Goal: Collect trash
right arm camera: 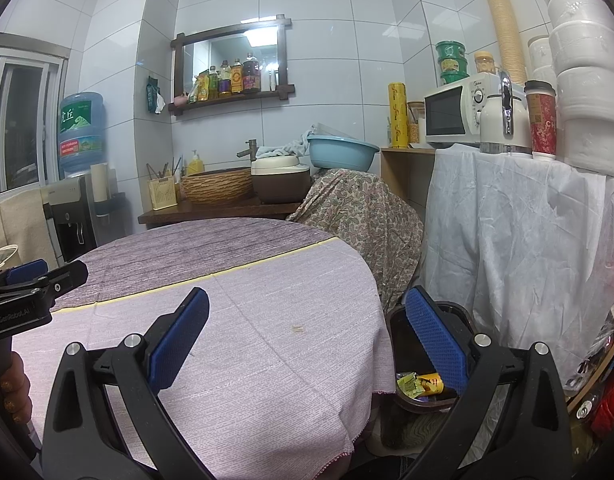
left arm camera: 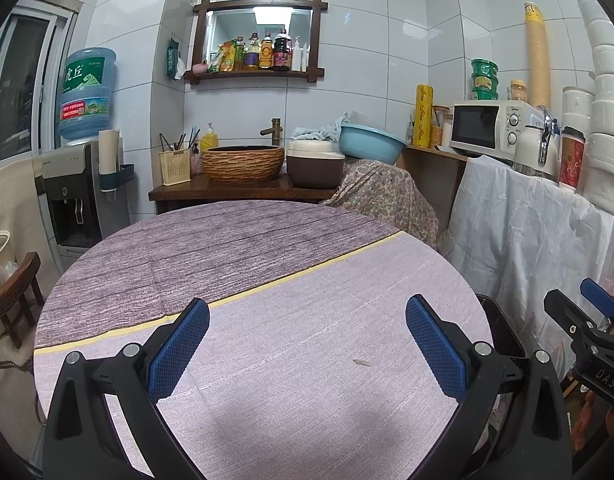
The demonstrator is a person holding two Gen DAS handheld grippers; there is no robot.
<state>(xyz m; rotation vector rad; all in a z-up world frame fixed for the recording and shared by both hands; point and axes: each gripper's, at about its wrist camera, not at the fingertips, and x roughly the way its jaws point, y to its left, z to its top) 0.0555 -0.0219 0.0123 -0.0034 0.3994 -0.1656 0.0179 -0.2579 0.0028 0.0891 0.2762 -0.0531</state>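
My left gripper (left arm camera: 307, 344) is open and empty above the round table (left arm camera: 235, 248) with its lilac cloth. A tiny scrap (left arm camera: 361, 363) lies on the cloth just right of the gap between its fingers. My right gripper (right arm camera: 307, 344) is open and empty at the table's right edge. Its right finger (right arm camera: 435, 344) hangs over a dark bin (right arm camera: 403, 344) beside the table, with yellow wrappers (right arm camera: 421, 386) inside. The same scrap (right arm camera: 297, 329) shows on the cloth. The right gripper also shows in the left wrist view (left arm camera: 587, 332), and the left gripper in the right wrist view (right arm camera: 35, 284).
A paisley-covered object (right arm camera: 359, 216) stands behind the table. A white-draped shelf (right arm camera: 507, 220) on the right carries a microwave (right arm camera: 455, 110), kettle and cups. A counter with a basket sink (left arm camera: 243, 162) is at the back, a water dispenser (left arm camera: 79, 184) at left.
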